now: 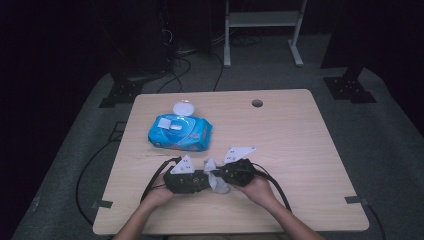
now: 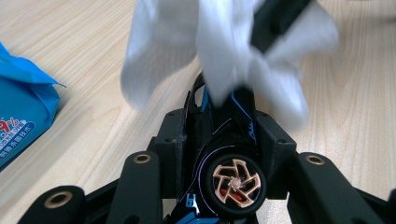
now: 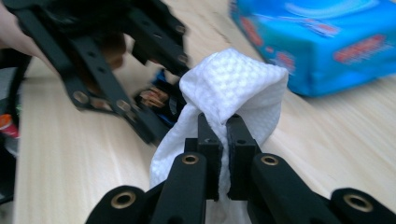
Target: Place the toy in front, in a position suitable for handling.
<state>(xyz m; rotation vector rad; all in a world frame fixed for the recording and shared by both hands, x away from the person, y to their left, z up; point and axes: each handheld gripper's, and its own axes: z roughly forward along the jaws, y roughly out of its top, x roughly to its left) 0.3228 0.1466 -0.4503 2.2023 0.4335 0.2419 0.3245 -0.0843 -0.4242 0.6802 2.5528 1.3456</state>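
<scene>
White wipe (image 1: 216,179): pinched by closed left gripper (image 1: 206,176) and right gripper (image 1: 218,175) fingers, just below blue wipe pack (image 1: 180,133) on counter (image 1: 300,150).

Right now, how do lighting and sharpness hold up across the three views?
High view: table lit, surroundings nearly black, small things soft. Left gripper view: the white wipe is blurred close up. Right gripper view: wipe sharp, left gripper and blue wipes pack blurred.
</scene>
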